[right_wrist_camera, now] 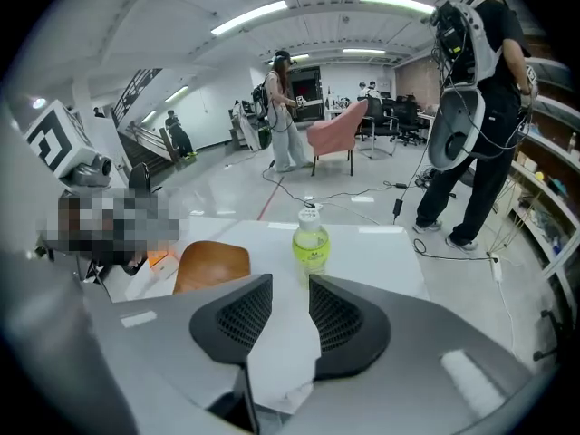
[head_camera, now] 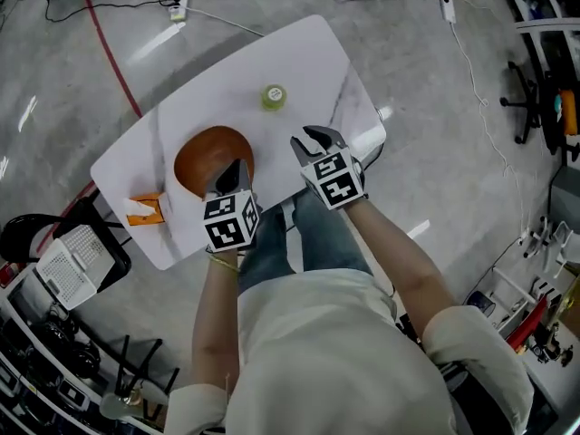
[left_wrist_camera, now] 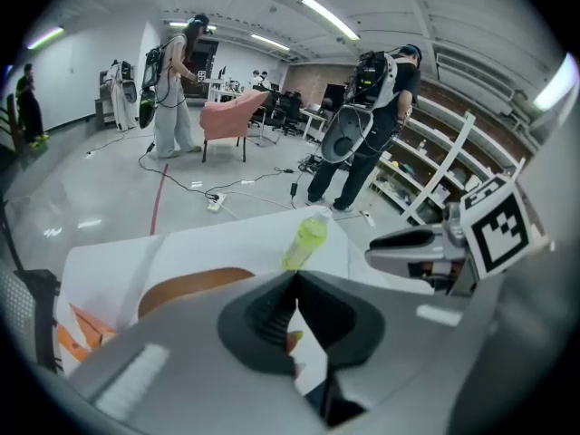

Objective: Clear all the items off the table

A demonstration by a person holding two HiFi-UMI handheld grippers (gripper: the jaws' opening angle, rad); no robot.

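Standing upright toward the far side of the white table [head_camera: 299, 53], the yellow-green bottle [head_camera: 274, 96] is a little ahead of both grippers. The right gripper [head_camera: 317, 140] hovers over the table's near edge, its jaws partly apart with nothing between them and the bottle straight beyond the gap. The left gripper [head_camera: 234, 172], jaws pressed together and empty, hangs above the brown round dish [head_camera: 204, 157] on the table's left half. An orange packet [head_camera: 145, 208] sits at the table's left corner.

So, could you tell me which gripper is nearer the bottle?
Right. The right gripper is just short of the bottle; the left gripper hangs farther off, by the bowl.
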